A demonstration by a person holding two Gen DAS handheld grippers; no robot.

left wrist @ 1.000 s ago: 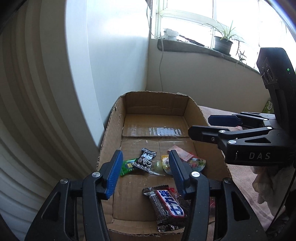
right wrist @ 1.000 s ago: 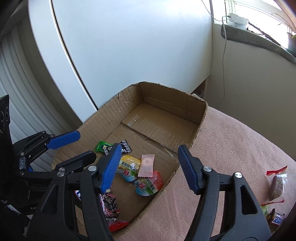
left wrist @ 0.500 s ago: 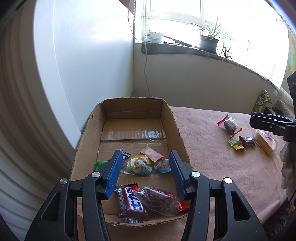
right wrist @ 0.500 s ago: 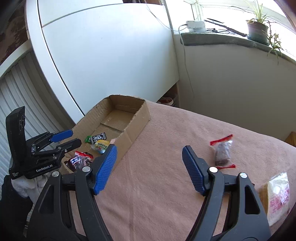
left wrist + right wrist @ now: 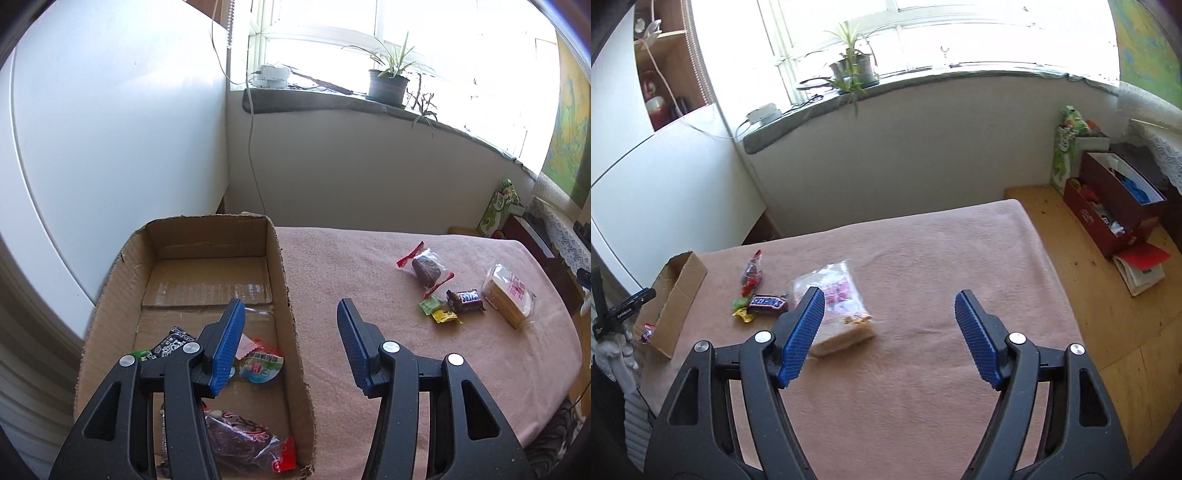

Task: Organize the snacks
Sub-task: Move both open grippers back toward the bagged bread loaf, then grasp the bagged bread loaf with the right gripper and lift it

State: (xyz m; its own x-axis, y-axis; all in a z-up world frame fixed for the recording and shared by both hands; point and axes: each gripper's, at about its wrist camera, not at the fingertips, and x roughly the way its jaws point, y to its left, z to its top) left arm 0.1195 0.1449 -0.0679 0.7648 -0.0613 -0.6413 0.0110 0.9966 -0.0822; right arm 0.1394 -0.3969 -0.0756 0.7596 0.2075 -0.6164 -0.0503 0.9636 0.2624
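Right gripper wide, empty, angled down; sandwich bag by its left finger. Left gripper wide, empty, straddling box wall.

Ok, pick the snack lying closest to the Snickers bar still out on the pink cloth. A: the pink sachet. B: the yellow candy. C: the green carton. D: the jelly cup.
B: the yellow candy lies right against the Snickers bar on the pink cloth.

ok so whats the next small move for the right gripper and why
Probably ease the right gripper forward and left to straddle the clear-wrapped cake. Its jaws are open and empty, that pack is the nearest snack on the pink cloth, and it is not yet in the cardboard box.
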